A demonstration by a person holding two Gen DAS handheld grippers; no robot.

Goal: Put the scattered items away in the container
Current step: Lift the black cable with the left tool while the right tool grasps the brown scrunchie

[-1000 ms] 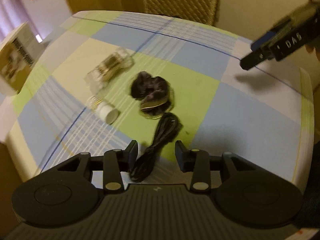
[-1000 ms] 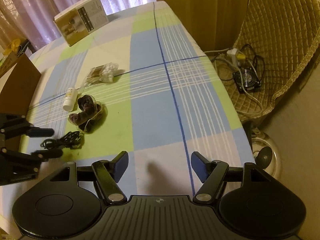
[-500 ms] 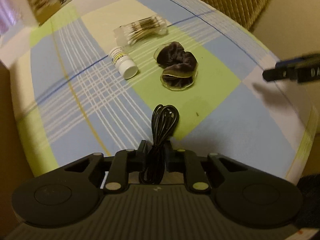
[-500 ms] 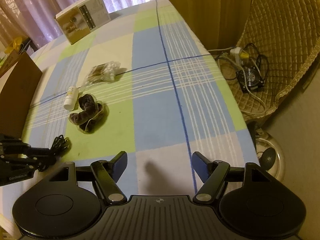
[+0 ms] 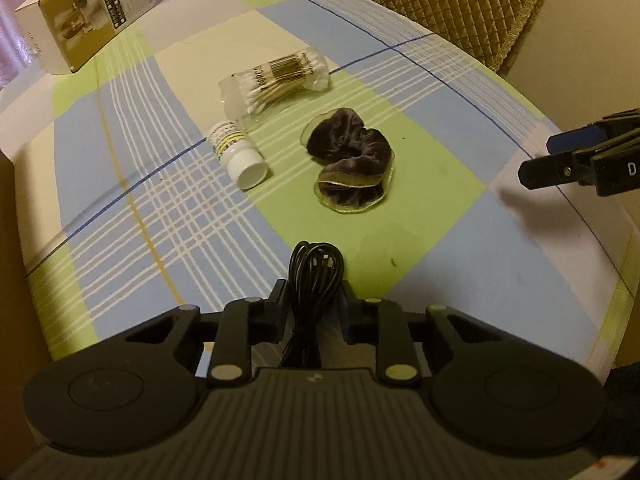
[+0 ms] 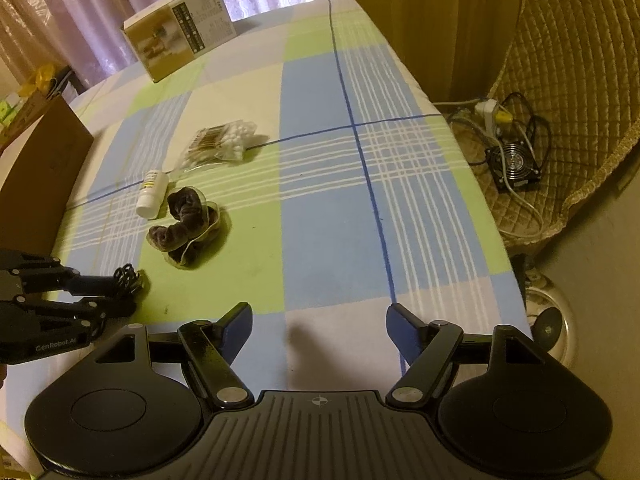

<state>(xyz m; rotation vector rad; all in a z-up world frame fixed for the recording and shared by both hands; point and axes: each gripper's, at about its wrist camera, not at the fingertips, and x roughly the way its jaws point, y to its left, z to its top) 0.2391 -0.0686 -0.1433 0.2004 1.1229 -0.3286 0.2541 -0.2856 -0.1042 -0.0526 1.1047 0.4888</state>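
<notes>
Left gripper (image 5: 314, 306) clamped tight on the coiled black cable (image 5: 316, 276), nearest the camera and just this side of the dark scrunchie (image 5: 350, 162); right gripper (image 6: 320, 326) spread wide with nothing between its fingers, hovering over the checked tablecloth (image 6: 328, 232) well right of that scrunchie. Beyond the scrunchie, white bottle (image 5: 238, 154) lying on its side just left, cotton swab packet (image 5: 276, 78) behind, printed box (image 5: 84, 12) farthest back.
</notes>
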